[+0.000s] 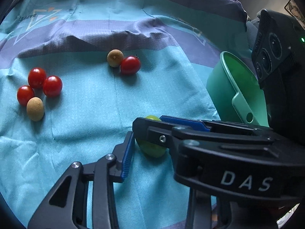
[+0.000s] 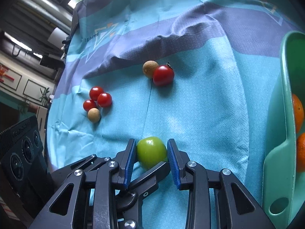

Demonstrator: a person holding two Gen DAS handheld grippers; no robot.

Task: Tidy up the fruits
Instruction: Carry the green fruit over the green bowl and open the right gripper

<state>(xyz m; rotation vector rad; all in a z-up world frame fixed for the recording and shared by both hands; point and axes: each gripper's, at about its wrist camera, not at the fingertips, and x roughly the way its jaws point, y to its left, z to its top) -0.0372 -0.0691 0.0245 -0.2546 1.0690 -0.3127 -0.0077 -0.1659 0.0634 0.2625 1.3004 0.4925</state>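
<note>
A small green fruit (image 2: 151, 151) lies on the turquoise cloth between the blue pads of my right gripper (image 2: 152, 152), which close on its two sides. In the left wrist view the same fruit (image 1: 152, 149) is partly hidden behind the right gripper's fingers (image 1: 162, 127). Only the left finger of my left gripper (image 1: 127, 153) shows; its other finger is hidden. Three red tomatoes (image 1: 52, 86) and a tan fruit (image 1: 35, 109) cluster at the left. Another tomato (image 1: 130, 65) touches a tan fruit (image 1: 115, 58) further back. A green bowl (image 2: 286, 126) at the right holds two oranges (image 2: 298, 112).
The cloth (image 1: 91, 103) has a raised dark fold (image 1: 106, 38) across the back. The bowl's handle with a hole (image 2: 278, 205) points toward me. The bowl also shows in the left wrist view (image 1: 231, 87), beside the right gripper's camera body (image 1: 274, 61).
</note>
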